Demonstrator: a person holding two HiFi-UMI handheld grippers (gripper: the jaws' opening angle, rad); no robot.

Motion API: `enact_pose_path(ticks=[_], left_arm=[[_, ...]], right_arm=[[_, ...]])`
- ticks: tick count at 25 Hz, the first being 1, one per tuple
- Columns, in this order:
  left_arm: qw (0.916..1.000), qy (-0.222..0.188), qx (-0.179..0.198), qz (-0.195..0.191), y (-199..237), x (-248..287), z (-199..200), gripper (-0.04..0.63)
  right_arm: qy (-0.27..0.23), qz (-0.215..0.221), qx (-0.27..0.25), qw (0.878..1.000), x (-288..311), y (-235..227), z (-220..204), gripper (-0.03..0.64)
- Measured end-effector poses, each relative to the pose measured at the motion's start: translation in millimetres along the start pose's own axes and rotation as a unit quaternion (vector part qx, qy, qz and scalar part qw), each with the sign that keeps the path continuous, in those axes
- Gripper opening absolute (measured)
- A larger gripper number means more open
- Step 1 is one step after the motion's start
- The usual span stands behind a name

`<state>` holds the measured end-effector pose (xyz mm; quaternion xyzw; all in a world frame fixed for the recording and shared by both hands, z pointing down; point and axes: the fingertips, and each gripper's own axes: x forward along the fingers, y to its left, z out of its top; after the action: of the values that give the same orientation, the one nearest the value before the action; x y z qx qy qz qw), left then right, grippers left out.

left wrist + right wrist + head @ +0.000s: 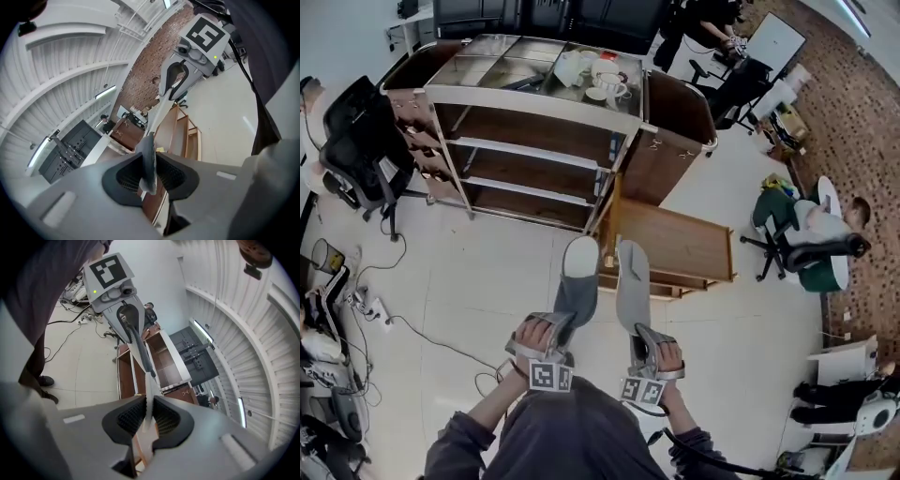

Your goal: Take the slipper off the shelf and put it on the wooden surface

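Observation:
I hold a pair of slippers side by side above the white floor, toes towards the shelf [534, 155]. My left gripper [561, 323] is shut on the heel edge of the dark grey slipper [578, 281], seen edge-on between the pads [148, 161]. My right gripper [639, 330] is shut on the light grey slipper [632, 286], its thin edge pinched between the pads [148, 411]. Each gripper view shows the other gripper with its marker cube [199, 40] [110, 280]. The wooden surface [680, 242] lies just beyond the slippers' toes.
White cups and a pitcher [595, 75] stand on the shelf unit's top. Open brown doors [675, 141] flank it. A black office chair [356, 141] is at the left, cables [380, 309] trail on the floor, and seated people and chairs [811, 239] are at the right.

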<state>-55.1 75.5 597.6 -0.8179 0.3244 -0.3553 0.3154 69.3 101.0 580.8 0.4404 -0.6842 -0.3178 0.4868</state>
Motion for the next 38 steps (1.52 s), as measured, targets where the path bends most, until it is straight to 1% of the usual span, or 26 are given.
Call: enact_pose_path(ticks=[3,7,9,12,16,19,21,24,26,28,30,33,35,38], left_arm=[[0.9994,-0.022,0.018,-0.017,-23.1,6.5,33.2,0.094],[0.9975,-0.044,0.033,-0.044,-44.9,20.3,68.6,0.094],[0.9966,-0.044,0.045,-0.054,-51.5,36.2,79.3,0.094],[0.9956,-0.032,0.055,-0.068,-60.3,72.6,92.3,0.095],[0.995,-0.005,0.058,-0.08,-71.5,145.5,118.1,0.095],[0.994,0.015,0.062,-0.089,-81.7,210.6,139.3,0.095],[0.9931,0.027,0.057,-0.099,-91.0,259.7,150.7,0.095],[0.9891,0.053,0.05,-0.128,-113.6,334.6,156.6,0.095],[0.9855,0.065,0.057,-0.146,-128.6,376.5,155.9,0.095],[0.9812,0.074,0.067,-0.165,-143.5,407.5,153.6,0.096],[0.9771,0.079,0.058,-0.189,-157.9,429.0,153.2,0.102],[0.9702,0.09,0.015,-0.225,-172.0,453.0,151.5,0.122],[0.9624,0.103,-0.016,-0.251,-181.9,464.0,145.5,0.14],[0.9498,0.119,-0.05,-0.285,-193.8,472.7,138.5,0.177]], right_arm=[[0.034,0.002,-0.004,0.999,-20.6,7.2,-37.1,0.044],[0.062,0.011,-0.012,0.998,-34.6,13.9,-80.7,0.044],[0.067,0.013,-0.016,0.998,-32.9,12.3,-101.1,0.044],[0.072,0.017,-0.015,0.997,-21.3,6.8,-140.0,0.044],[0.072,0.031,-0.017,0.997,11.2,-8.6,-215.7,0.044],[0.069,0.055,-0.026,0.996,44.3,-17.5,-282.8,0.044],[0.066,0.072,-0.04,0.994,70.0,-25.8,-324.8,0.044],[0.065,0.09,-0.055,0.992,108.9,-40.2,-376.3,0.044],[0.064,0.101,-0.063,0.991,134.4,-46.2,-402.8,0.044],[0.068,0.115,-0.073,0.988,157.3,-46.6,-428.7,0.044],[0.072,0.134,-0.082,0.985,175.2,-40.7,-450.8,0.044],[0.068,0.164,-0.085,0.981,194.5,-26.3,-470.6,0.048],[0.069,0.181,-0.08,0.978,205.7,-16.0,-479.2,0.055],[0.076,0.214,-0.065,0.972,216.7,7.7,-491.1,0.085]])
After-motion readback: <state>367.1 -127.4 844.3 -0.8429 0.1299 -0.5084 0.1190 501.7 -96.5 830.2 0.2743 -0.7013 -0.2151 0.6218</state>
